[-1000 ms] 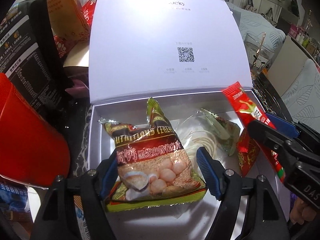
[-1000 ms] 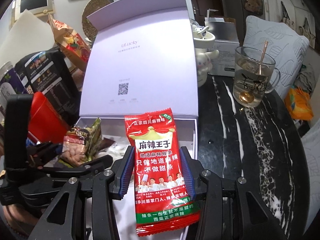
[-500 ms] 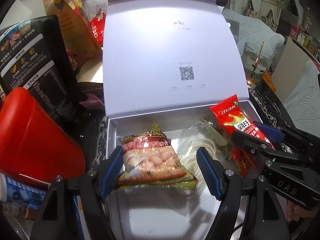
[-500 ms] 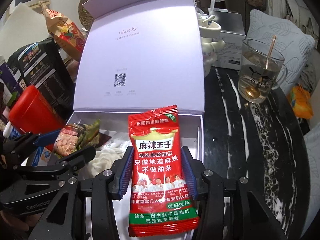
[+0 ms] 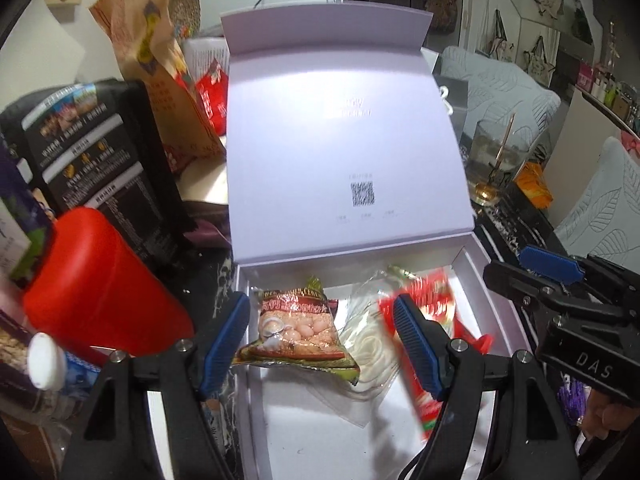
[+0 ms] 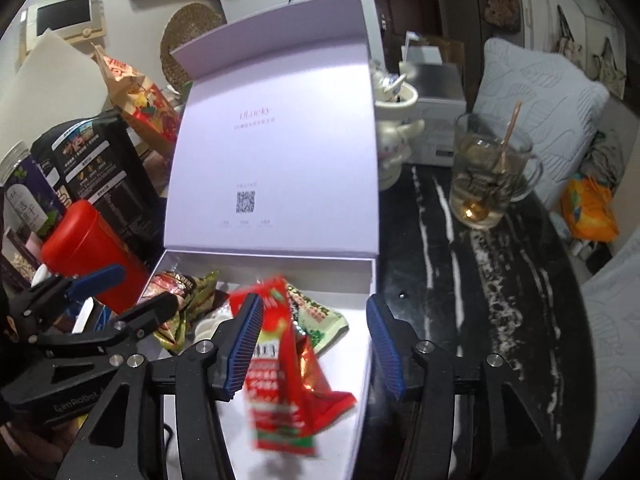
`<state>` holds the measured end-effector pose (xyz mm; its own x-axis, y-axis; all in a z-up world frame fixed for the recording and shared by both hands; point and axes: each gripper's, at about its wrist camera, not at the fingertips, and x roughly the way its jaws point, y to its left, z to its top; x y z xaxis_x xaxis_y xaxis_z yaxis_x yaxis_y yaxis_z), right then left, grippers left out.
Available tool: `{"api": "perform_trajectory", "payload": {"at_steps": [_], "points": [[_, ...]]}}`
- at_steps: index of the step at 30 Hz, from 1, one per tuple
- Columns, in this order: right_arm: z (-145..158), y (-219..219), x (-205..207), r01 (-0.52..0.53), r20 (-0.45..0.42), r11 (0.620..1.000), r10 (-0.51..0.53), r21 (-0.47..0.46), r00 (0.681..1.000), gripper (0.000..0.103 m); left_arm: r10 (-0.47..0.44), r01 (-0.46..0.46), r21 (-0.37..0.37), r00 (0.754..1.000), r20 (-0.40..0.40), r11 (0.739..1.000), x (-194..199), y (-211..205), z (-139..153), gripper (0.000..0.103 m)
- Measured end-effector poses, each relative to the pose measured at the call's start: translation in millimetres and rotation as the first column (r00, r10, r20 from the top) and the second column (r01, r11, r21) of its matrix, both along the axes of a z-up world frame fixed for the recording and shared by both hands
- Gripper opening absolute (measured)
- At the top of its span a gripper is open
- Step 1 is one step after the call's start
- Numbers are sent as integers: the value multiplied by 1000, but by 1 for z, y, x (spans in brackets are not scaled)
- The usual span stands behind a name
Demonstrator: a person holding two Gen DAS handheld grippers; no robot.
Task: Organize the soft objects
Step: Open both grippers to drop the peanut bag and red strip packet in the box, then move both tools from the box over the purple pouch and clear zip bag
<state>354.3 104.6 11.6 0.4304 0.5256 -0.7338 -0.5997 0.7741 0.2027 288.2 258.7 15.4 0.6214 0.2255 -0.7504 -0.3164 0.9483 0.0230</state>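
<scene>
A white box (image 5: pixel 502 320) stands with its lid (image 5: pixel 344 140) up. Inside lie a cereal packet (image 5: pixel 296 328), a clear bag of white noodles (image 5: pixel 372 344) and a green packet (image 6: pixel 320 316). My left gripper (image 5: pixel 320 304) hangs open above the cereal packet without touching it. The jaws of my right gripper (image 6: pixel 314 304) are opening. The red snack packet (image 6: pixel 280 392) is blurred and drops loose between them over the right side of the box; the right pad stands well clear of it. That packet (image 5: pixel 428 300) also shows in the left wrist view.
A red canister (image 5: pixel 100 280), a black bag (image 5: pixel 104 160) and other packets crowd the left of the box. On the black marble table (image 6: pixel 460 300) to the right stand a glass mug with a spoon (image 6: pixel 488 176) and a white figurine (image 6: pixel 396 136).
The right jaws have widened and the red packet, gripped before, has slipped free and is falling into the box. The left gripper has risen away from the cereal packet.
</scene>
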Motion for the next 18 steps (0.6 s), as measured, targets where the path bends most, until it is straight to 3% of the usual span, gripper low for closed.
{"api": "perform_trajectory", "payload": {"at_steps": [13, 18], "points": [[58, -33, -28, 19, 108, 998, -25, 63, 994, 53, -50, 45, 41, 991, 124, 998, -29, -31, 59, 74], [85, -51, -46, 24, 169, 996, -39, 90, 985, 53, -80, 71, 48, 977, 197, 996, -47, -47, 89, 74]]}}
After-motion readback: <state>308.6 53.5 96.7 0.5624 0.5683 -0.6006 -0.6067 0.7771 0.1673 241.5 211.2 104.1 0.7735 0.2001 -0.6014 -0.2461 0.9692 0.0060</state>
